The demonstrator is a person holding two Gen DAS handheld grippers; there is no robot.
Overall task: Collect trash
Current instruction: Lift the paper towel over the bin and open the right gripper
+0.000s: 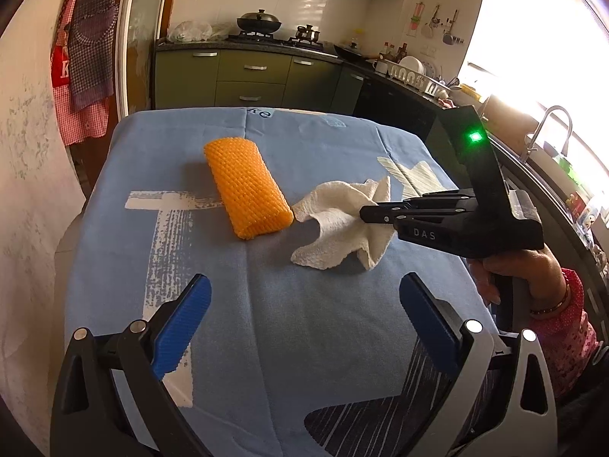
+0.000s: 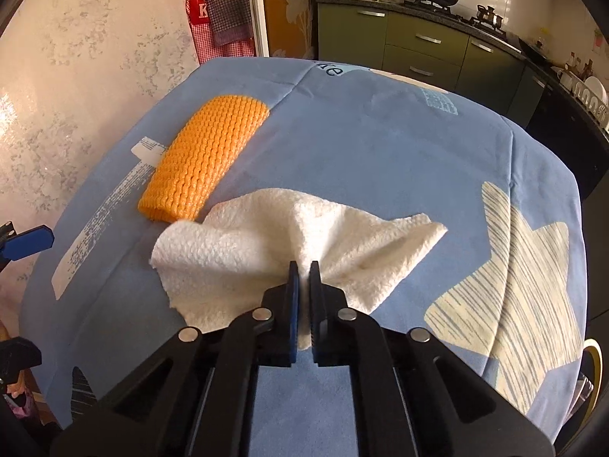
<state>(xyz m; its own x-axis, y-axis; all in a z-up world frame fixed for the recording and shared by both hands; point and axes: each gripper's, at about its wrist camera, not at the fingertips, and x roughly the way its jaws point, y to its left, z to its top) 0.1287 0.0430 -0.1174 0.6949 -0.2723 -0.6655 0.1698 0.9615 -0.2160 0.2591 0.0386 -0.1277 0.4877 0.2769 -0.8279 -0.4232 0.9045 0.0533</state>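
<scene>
A crumpled white paper towel lies on the blue tablecloth, and my right gripper is shut on its bunched middle. From the left wrist view the same right gripper reaches in from the right and pinches the paper towel. An orange foam net sleeve rests just left of the towel; it sits at the upper left as the foam sleeve in the right wrist view. My left gripper hovers open over bare cloth nearer the table's front, nothing between its blue pads.
The tablecloth covers a table with edges dropping off on all sides. A pale wall stands close on the left with aprons hanging. Green kitchen cabinets and a counter with a sink faucet lie behind and right. A hand holds the right gripper's handle.
</scene>
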